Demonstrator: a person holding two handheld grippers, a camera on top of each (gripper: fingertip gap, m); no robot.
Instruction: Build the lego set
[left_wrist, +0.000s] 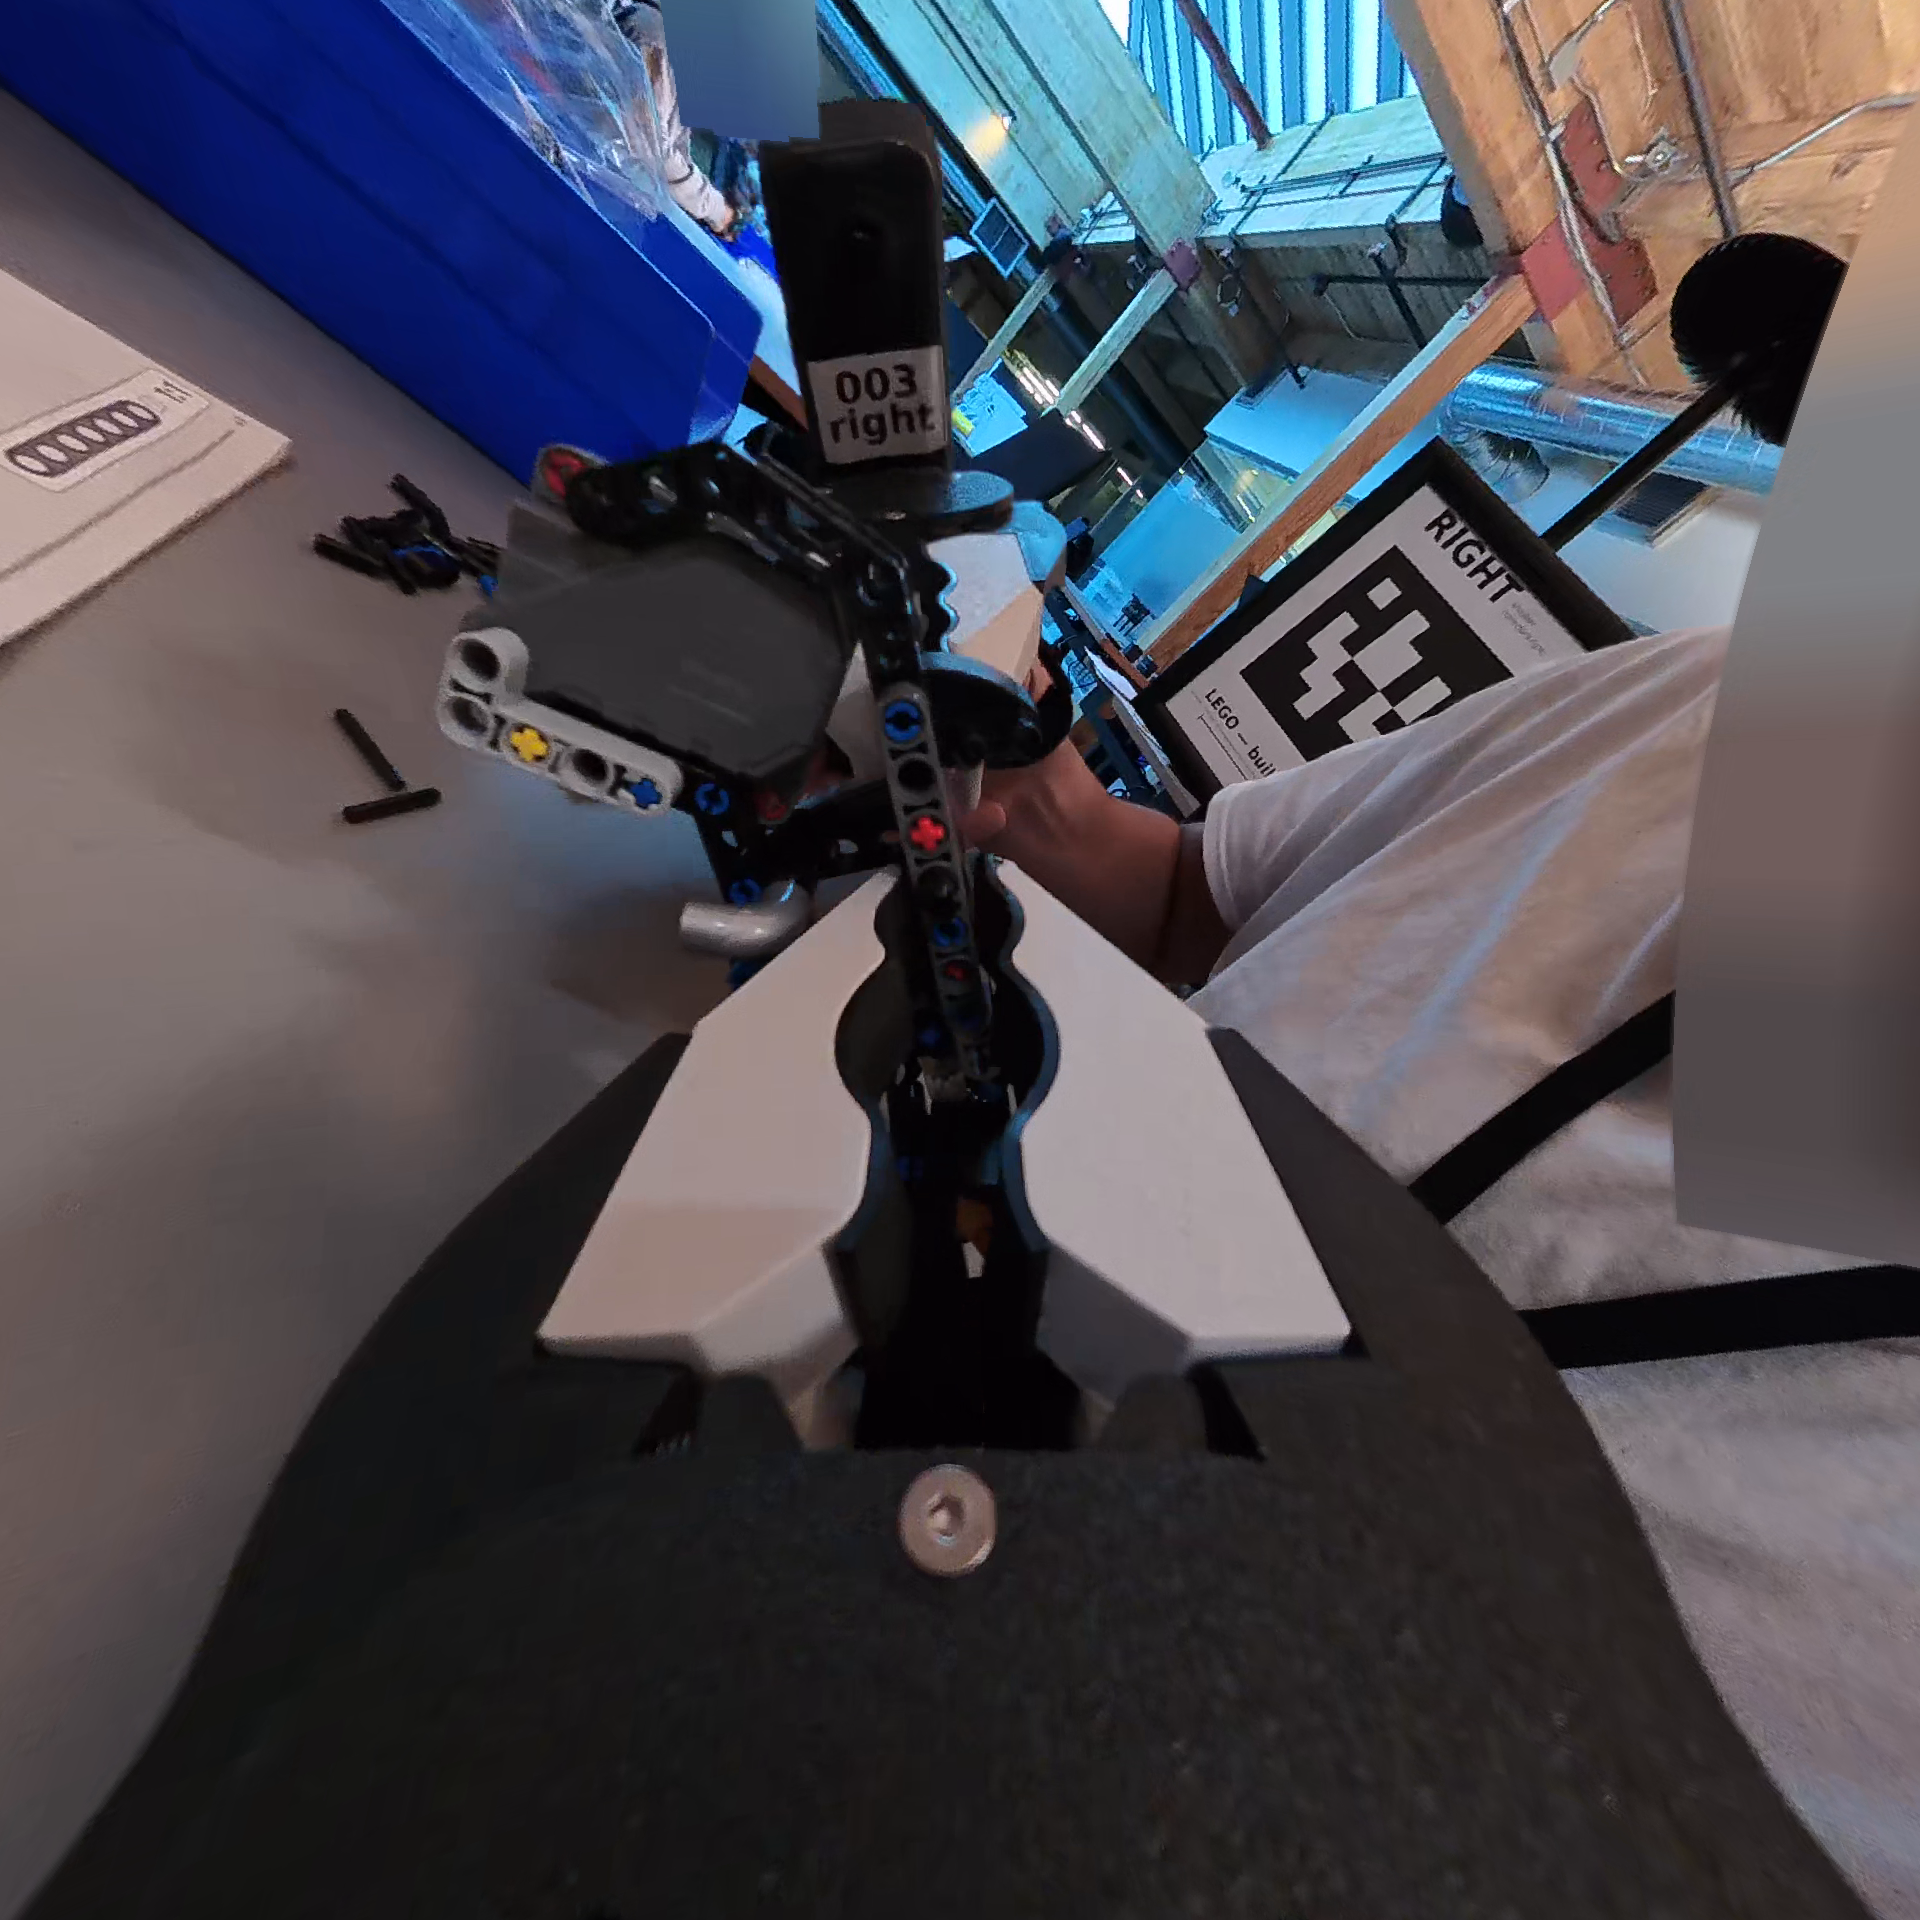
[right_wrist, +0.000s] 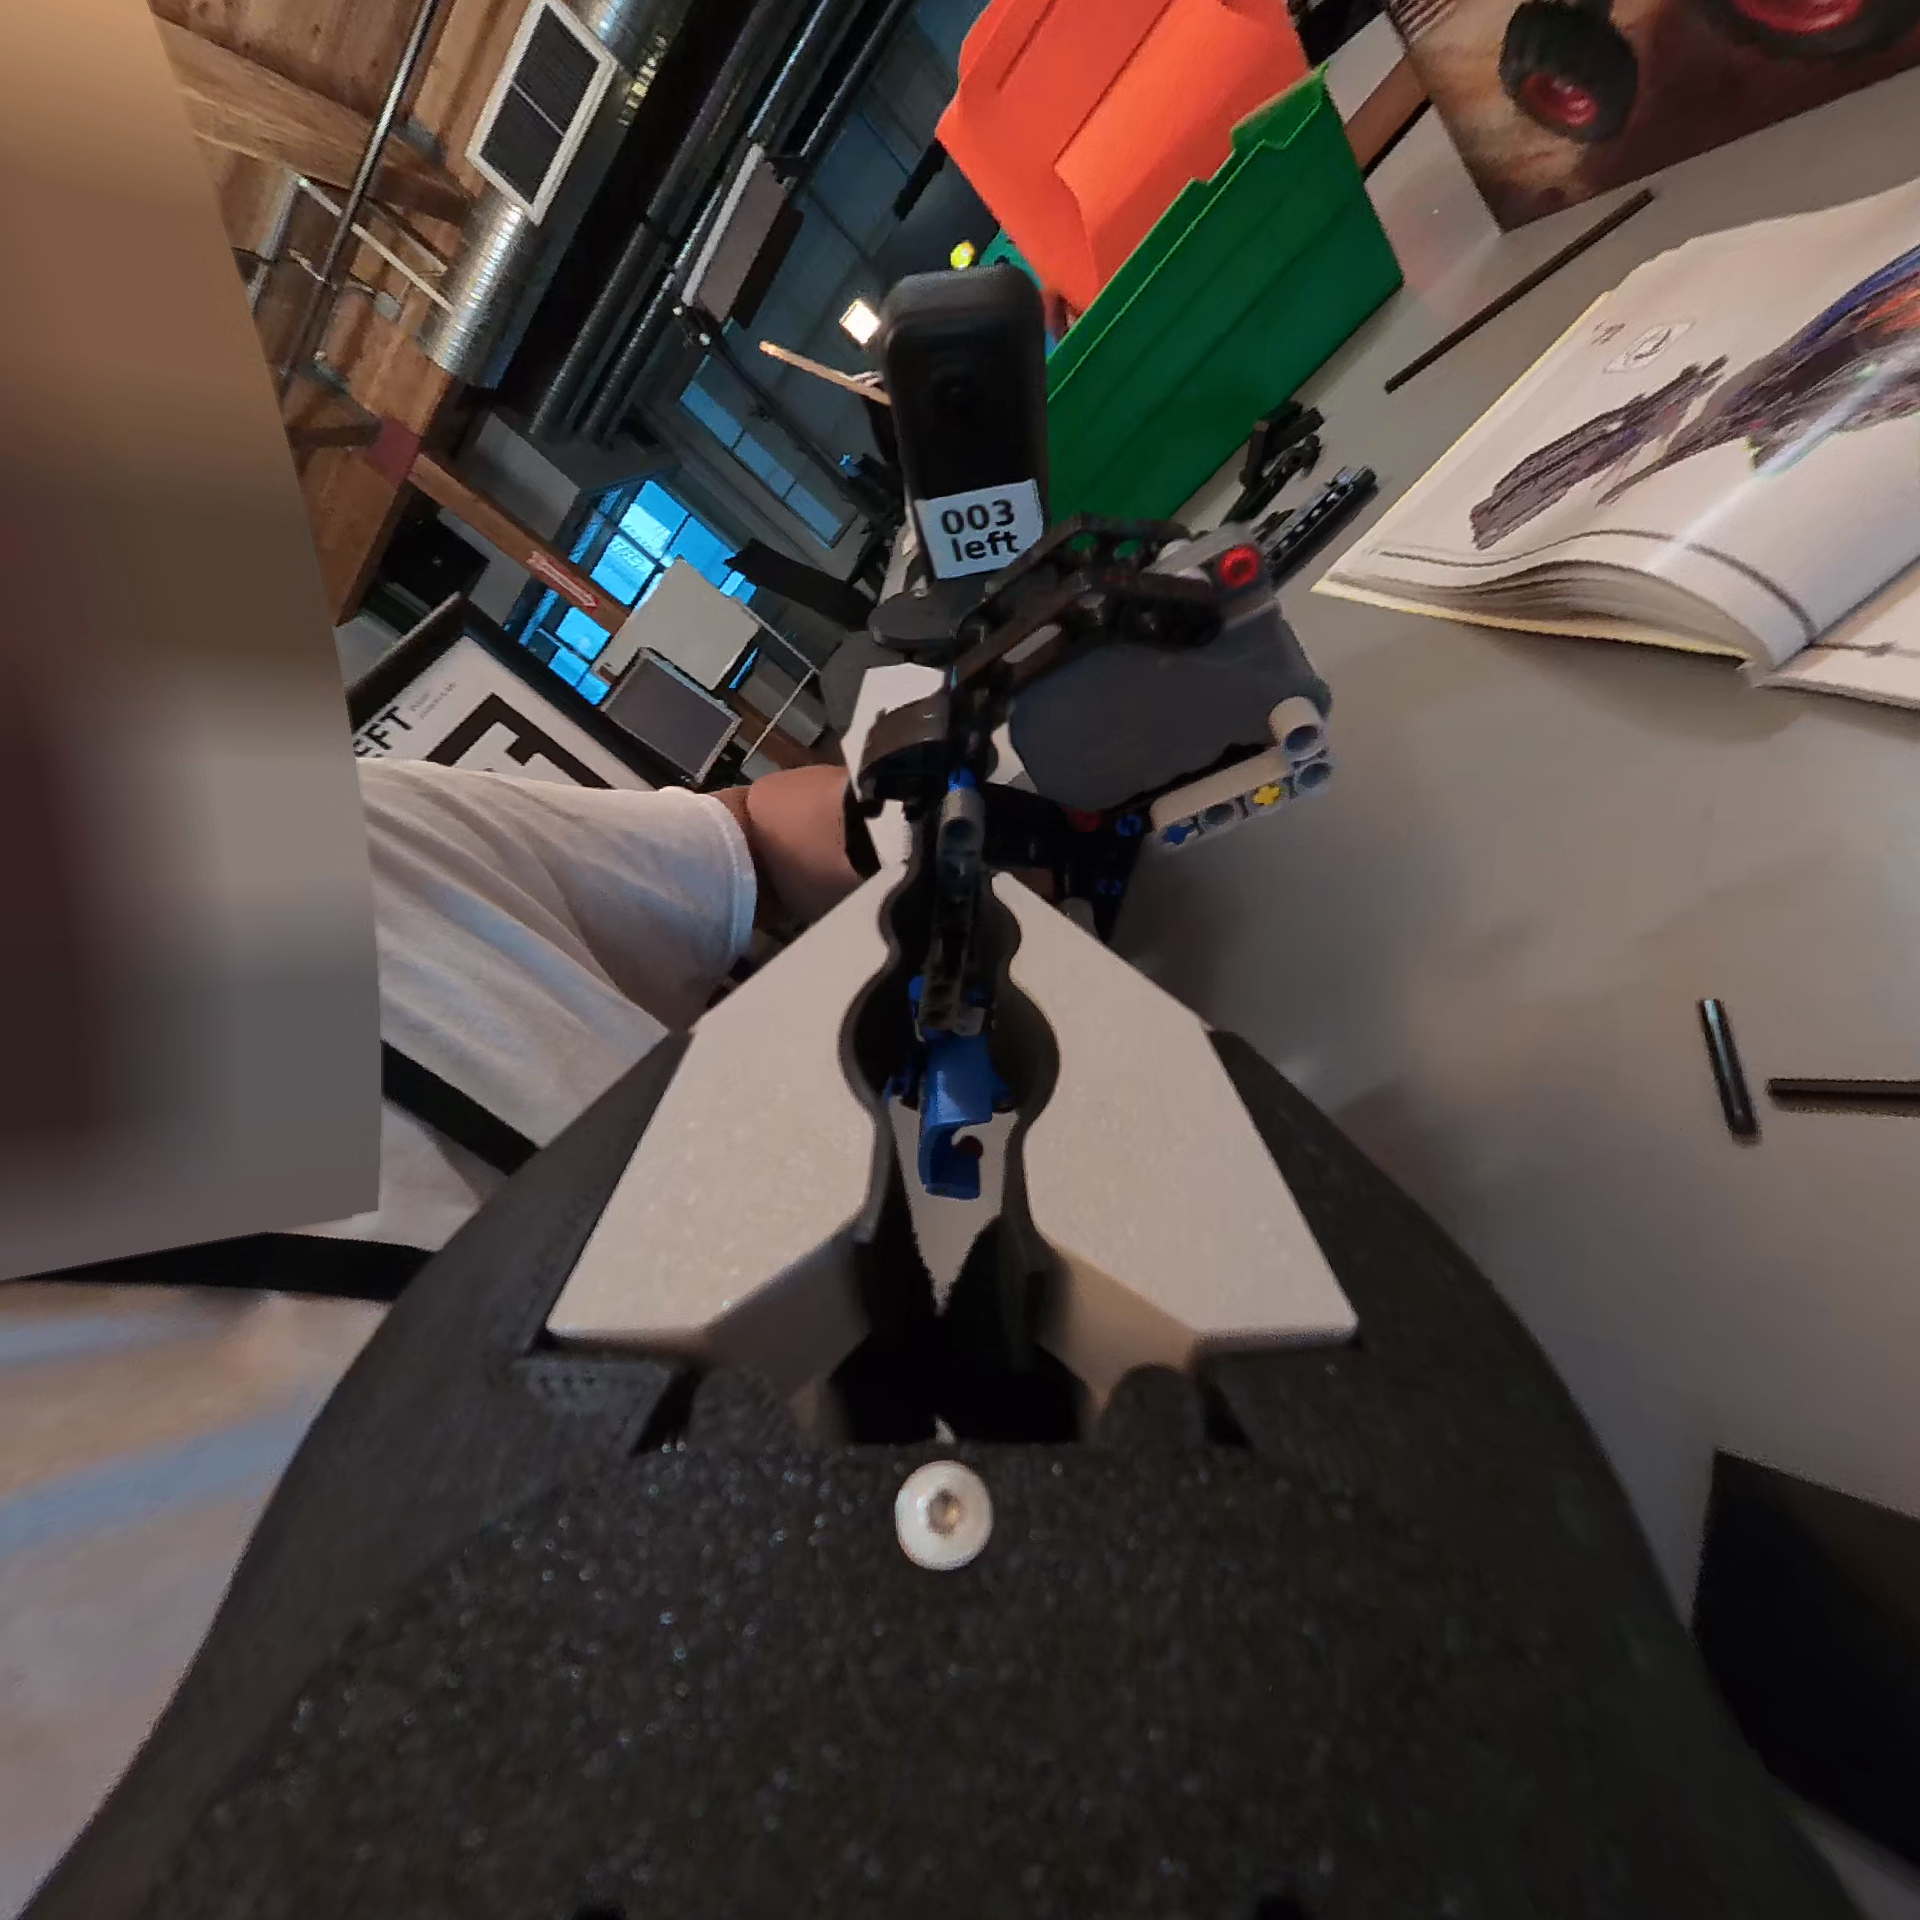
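While both grippers face each other above the grey table (left_wrist: 208, 987), they hold one lego assembly (left_wrist: 665, 665) between them, lifted clear of the surface. The left gripper (left_wrist: 940, 904) has its white fingers (left_wrist: 769, 1122) pressed onto a black studless beam (left_wrist: 930, 862) that carries blue and red pins and runs up out of the jaws. The right gripper (right_wrist: 951, 904) pinches the same structure from the opposite side; a blue piece (right_wrist: 951, 1112) sits deep between its fingers (right_wrist: 1143, 1122), and a thin dark beam (right_wrist: 961, 883) rises from it. The assembly's bulk is a dark grey block (right_wrist: 1143, 707) framed by black links, with a red round part (right_wrist: 1236, 566) on top and a pale grey bent beam (left_wrist: 540, 727) with yellow and blue cross inserts at its lower edge. Exactly where the right fingertips meet the beam is blurred, so the contact point is probably at the beam's lower end.

Background, left wrist view: a blue bin (left_wrist: 364, 208), a white instruction sheet (left_wrist: 104, 457), a heap of black pins (left_wrist: 405, 545) and two loose black axles (left_wrist: 379, 769) on the table. Background, right wrist view: an open instruction book (right_wrist: 1714, 499), green (right_wrist: 1226, 312) and orange (right_wrist: 1122, 114) bins, and two black axles (right_wrist: 1730, 1081) lying near the right edge. A person's forearm in a white sleeve (right_wrist: 540, 894) reaches to the left gripper's handle.
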